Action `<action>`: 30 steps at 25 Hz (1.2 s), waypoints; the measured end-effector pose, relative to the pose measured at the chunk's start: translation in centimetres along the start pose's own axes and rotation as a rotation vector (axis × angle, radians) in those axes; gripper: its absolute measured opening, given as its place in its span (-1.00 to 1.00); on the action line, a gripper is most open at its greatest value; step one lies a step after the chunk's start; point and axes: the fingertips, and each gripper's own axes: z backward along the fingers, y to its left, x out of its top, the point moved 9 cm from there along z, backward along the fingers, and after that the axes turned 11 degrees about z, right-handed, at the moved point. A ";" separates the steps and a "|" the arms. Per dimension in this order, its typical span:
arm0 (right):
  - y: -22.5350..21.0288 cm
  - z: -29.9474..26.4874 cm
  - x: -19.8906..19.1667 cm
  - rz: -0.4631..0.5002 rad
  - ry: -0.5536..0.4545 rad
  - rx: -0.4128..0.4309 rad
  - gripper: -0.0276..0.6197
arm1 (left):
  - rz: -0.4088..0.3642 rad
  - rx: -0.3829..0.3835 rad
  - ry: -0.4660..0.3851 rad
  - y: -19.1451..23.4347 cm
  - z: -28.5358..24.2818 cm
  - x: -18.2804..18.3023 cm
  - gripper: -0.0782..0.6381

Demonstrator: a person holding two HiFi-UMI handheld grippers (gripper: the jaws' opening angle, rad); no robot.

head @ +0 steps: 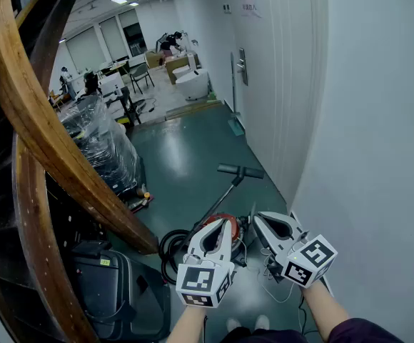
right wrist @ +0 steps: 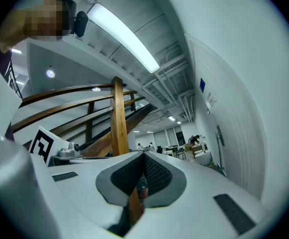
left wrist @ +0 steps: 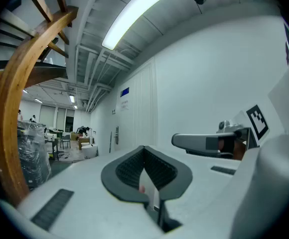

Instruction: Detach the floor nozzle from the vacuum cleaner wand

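Observation:
The vacuum cleaner lies on the green floor in the head view. Its dark floor nozzle (head: pixel 240 171) is at the far end of the slim wand (head: pixel 221 199), which runs back to the red canister (head: pixel 243 227) and a coiled black hose (head: pixel 168 252). My left gripper (head: pixel 228 221) is held in the air above the canister, shut with nothing in it. My right gripper (head: pixel 258 217) hangs beside it, also shut and empty. The left gripper view shows its pads (left wrist: pixel 134 166) pressed together and the right gripper's jaw (left wrist: pixel 204 142) alongside. In the right gripper view the pads (right wrist: pixel 157 171) meet too.
A curved wooden stair stringer (head: pixel 43 141) fills the left. A plastic-wrapped stack (head: pixel 100 141) and a black case (head: pixel 114 288) stand under it. The white wall (head: pixel 364 156) with a door handle (head: pixel 243 66) runs along the right. A white cable (head: pixel 282 295) lies near my feet.

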 end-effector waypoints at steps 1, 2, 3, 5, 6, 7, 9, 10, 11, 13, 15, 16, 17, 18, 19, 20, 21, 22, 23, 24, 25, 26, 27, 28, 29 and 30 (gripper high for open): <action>0.3 0.3 0.4 0.007 -0.005 0.002 -0.86 | -0.003 -0.003 -0.008 -0.4 0.4 0.3 -0.77; 0.6 0.7 0.8 0.015 -0.010 0.005 -0.86 | -0.007 -0.005 -0.016 -0.9 0.7 0.5 -0.77; 0.9 1.0 1.1 0.022 -0.014 0.007 -0.86 | -0.012 -0.007 -0.022 -1.3 1.1 0.8 -0.77; 1.4 1.5 1.7 0.033 -0.020 0.011 -0.86 | -0.024 -0.012 -0.033 -2.0 1.7 1.3 -0.77; 1.6 1.7 1.9 0.034 -0.024 0.012 -0.86 | -0.029 -0.014 -0.038 -2.3 2.0 1.5 -0.77; 1.9 1.9 2.1 0.035 -0.029 0.012 -0.86 | -0.032 -0.017 -0.042 -2.6 2.3 1.6 -0.77; 2.2 2.3 2.4 0.040 -0.035 0.012 -0.86 | -0.038 -0.020 -0.049 -3.0 2.7 1.8 -0.77; 2.4 2.4 2.5 0.042 -0.037 0.012 -0.86 | -0.043 -0.021 -0.050 -3.1 2.9 1.8 -0.77; 2.6 2.5 2.5 0.041 -0.040 0.013 -0.86 | -0.046 -0.020 -0.051 -3.2 3.1 1.9 -0.77; 2.7 2.7 2.7 0.029 -0.053 0.019 -0.86 | -0.050 -0.017 -0.054 -3.2 3.4 1.9 -0.77; 2.8 2.9 2.9 0.019 -0.063 0.022 -0.86 | -0.049 -0.014 -0.057 -3.1 3.6 2.0 -0.77; 2.9 3.0 2.9 0.018 -0.065 0.022 -0.86 | -0.049 -0.012 -0.058 -3.1 3.7 2.1 -0.77; 2.9 3.0 3.0 0.018 -0.065 0.023 -0.86 | -0.049 -0.012 -0.058 -3.1 3.7 2.1 -0.77; 2.9 3.1 3.0 0.019 -0.064 0.023 -0.86 | -0.049 -0.012 -0.058 -3.1 3.8 2.1 -0.77; 2.9 3.1 2.9 0.019 -0.063 0.023 -0.86 | -0.050 -0.012 -0.058 -3.1 3.8 2.1 -0.77; 2.9 3.1 2.9 0.019 -0.061 0.022 -0.86 | -0.051 -0.012 -0.057 -3.1 3.8 2.0 -0.77; 2.9 3.1 2.8 0.018 -0.060 0.021 -0.86 | -0.051 -0.012 -0.056 -3.1 3.8 1.9 -0.77; 2.9 3.2 2.7 0.016 -0.059 0.021 -0.86 | -0.051 -0.012 -0.055 -3.1 3.8 1.9 -0.77; 2.9 3.1 2.7 0.015 -0.059 0.021 -0.86 | -0.051 -0.011 -0.054 -3.0 3.8 1.8 -0.77; 2.9 3.1 2.6 0.015 -0.058 0.022 -0.86 | -0.050 -0.010 -0.054 -2.9 3.8 1.7 -0.77; 2.9 3.0 2.5 0.015 -0.058 0.022 -0.86 | -0.050 -0.010 -0.053 -2.8 3.8 1.6 -0.77; 2.9 2.9 2.4 0.015 -0.056 0.022 -0.86 | -0.050 -0.010 -0.052 -2.7 3.8 1.5 -0.77; 2.9 2.8 2.3 0.013 -0.054 0.021 -0.86 | -0.051 -0.009 -0.050 -2.5 3.8 1.5 -0.77; 2.9 2.7 2.2 0.010 -0.052 0.019 -0.86 | -0.050 -0.009 -0.047 -2.3 3.8 1.4 -0.77; 2.9 2.6 2.1 0.007 -0.050 0.018 -0.86 | -0.049 -0.010 -0.044 -2.2 3.8 1.4 -0.77; 2.9 2.4 2.0 0.004 -0.048 0.016 -0.86 | -0.048 -0.011 -0.042 -2.0 3.8 1.4 -0.77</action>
